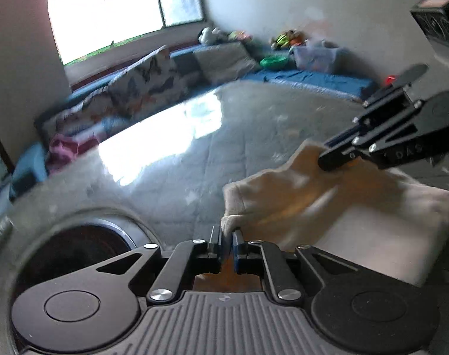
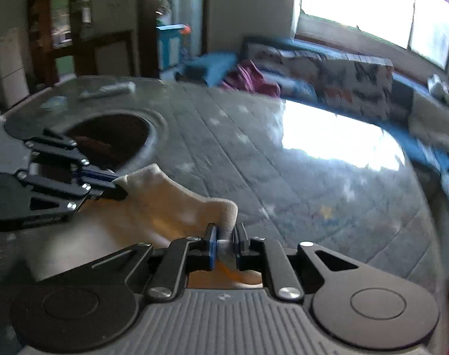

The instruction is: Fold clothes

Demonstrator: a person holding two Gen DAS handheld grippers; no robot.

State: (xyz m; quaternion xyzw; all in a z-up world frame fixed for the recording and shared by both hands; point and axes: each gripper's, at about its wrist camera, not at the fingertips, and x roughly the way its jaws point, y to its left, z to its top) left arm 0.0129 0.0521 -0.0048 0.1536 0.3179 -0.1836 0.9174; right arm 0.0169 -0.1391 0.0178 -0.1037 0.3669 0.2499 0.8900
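- Left gripper [image 1: 226, 238] and right gripper [image 2: 226, 236] are each pinching a corner of the cream garment [image 1: 327, 201].
- Fold step seemingly underway; frames blurred.
- Next: lay edge over evenly on the grey quilt [image 2: 254, 153].

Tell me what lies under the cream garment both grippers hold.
The cream garment lies on a grey quilted cover, with the left gripper and right gripper clamped on its edge. Whatever is directly beneath the cloth is hidden.
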